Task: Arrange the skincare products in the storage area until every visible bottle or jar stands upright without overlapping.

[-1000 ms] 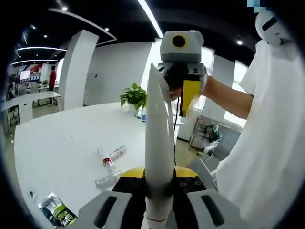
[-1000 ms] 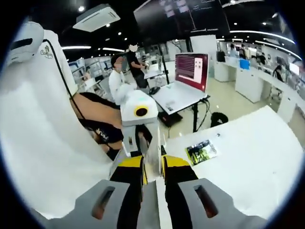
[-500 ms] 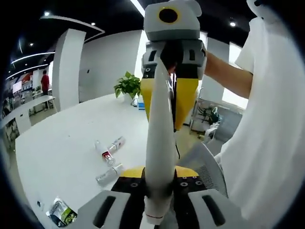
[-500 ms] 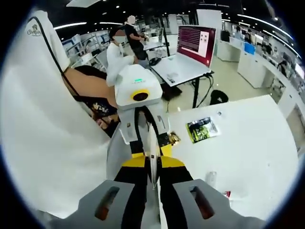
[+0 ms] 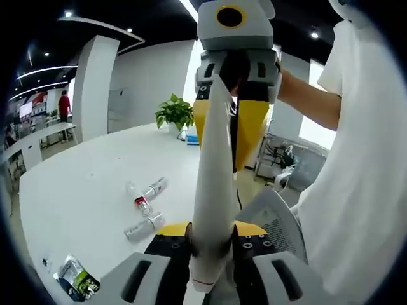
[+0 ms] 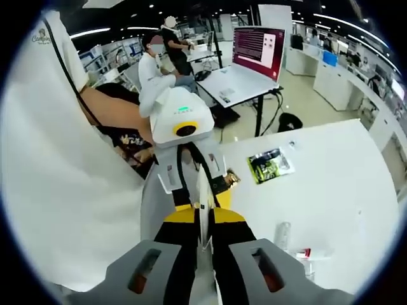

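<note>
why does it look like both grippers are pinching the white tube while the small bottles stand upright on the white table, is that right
Not quite. Both the left gripper and right gripper do pinch the white tube, but the small bottles lie on their sides on the white table, as the left gripper view shows.

left gripper [image 5: 213, 251]: jaws closed on white tube [image 5: 213, 190] | right gripper [image 6: 202, 241]: jaws clamped on the tube's far end, facing left gripper

The sachet [image 5: 75, 283] at seven o'clock was cut by the rim; labels on the small bottles [image 5: 145, 206] were too small to read.
</note>
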A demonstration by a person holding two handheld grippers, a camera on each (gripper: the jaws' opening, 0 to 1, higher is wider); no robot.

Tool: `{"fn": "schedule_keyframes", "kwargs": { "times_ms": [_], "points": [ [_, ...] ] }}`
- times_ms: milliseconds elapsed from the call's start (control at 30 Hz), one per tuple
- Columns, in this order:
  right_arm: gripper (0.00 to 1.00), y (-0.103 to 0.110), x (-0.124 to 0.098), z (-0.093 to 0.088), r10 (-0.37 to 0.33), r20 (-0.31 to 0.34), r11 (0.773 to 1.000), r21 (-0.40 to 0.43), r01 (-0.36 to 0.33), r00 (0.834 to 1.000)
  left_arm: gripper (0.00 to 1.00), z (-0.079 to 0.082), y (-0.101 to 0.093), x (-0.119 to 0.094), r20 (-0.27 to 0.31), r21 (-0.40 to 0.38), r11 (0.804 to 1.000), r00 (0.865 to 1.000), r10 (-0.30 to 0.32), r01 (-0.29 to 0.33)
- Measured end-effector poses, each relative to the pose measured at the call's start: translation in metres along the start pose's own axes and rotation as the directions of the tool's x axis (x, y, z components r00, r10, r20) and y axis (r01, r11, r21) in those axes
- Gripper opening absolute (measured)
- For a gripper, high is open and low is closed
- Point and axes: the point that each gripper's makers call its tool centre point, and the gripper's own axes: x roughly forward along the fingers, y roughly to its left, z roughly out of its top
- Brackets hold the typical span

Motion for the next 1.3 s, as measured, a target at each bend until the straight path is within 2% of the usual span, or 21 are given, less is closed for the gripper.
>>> {"fn": "schedule_keyframes", "kwargs": {
  "times_ms": [133, 200, 300, 400, 567, 733, 867, 933, 1100, 1300],
  "points": [
    [0.04, -0.005, 0.0, -0.004, -0.005, -0.024, 1.0, 0.012, 0.005, 1.0, 0.24, -0.007, 0.003, 0.0, -0.034, -0.018, 1.0, 0.999, 0.002, -0.002],
    [0.04, -0.008, 0.0, -0.008, -0.017, -0.04, 1.0, 0.011, 0.017, 0.999, 0.24, -0.016, 0.007, -0.001, -0.071, 0.003, 1.0, 0.997, 0.018, -0.018],
    [0.04, -0.01, -0.001, -0.009, -0.014, -0.039, 1.0, 0.018, 0.015, 0.999, 0.24, -0.021, 0.008, -0.002, -0.084, -0.004, 1.0, 0.996, 0.023, -0.023],
    [0.04, -0.01, 0.0, -0.01, -0.008, -0.044, 0.999, 0.031, 0.01, 0.999, 0.24, -0.019, 0.008, -0.003, -0.069, -0.029, 0.999, 0.997, 0.021, -0.023],
    [0.04, -0.004, 0.003, -0.007, -0.017, -0.046, 1.0, 0.025, 0.018, 0.999, 0.24, -0.017, 0.005, -0.007, -0.064, -0.017, 1.0, 0.998, 0.024, -0.025],
    [0.04, -0.004, 0.006, -0.008, -0.046, -0.077, 0.999, -0.008, 0.045, 0.996, 0.24, -0.025, -0.003, -0.018, -0.06, -0.001, 1.0, 0.998, 0.017, -0.017],
    [0.04, -0.014, 0.008, -0.011, -0.057, -0.07, 0.998, 0.005, 0.058, 0.996, 0.24, -0.039, 0.003, -0.024, -0.076, -0.004, 0.999, 0.997, 0.034, -0.034],
    [0.04, -0.018, 0.007, -0.013, -0.057, -0.068, 0.998, 0.01, 0.057, 0.996, 0.24, -0.044, 0.014, -0.029, -0.095, -0.037, 0.994, 0.991, 0.097, -0.1],
    [0.04, -0.035, 0.0, -0.021, -0.039, -0.069, 0.999, 0.023, 0.041, 0.997, 0.25, -0.03, 0.024, -0.028, -0.011, -0.16, 0.974, 0.987, 0.16, -0.159],
    [0.04, -0.071, -0.004, -0.033, -0.071, -0.057, 0.997, 0.02, 0.073, 0.996, 0.25, -0.032, 0.029, -0.028, -0.028, -0.191, 0.963, 0.981, 0.19, -0.192]
  ]
}}
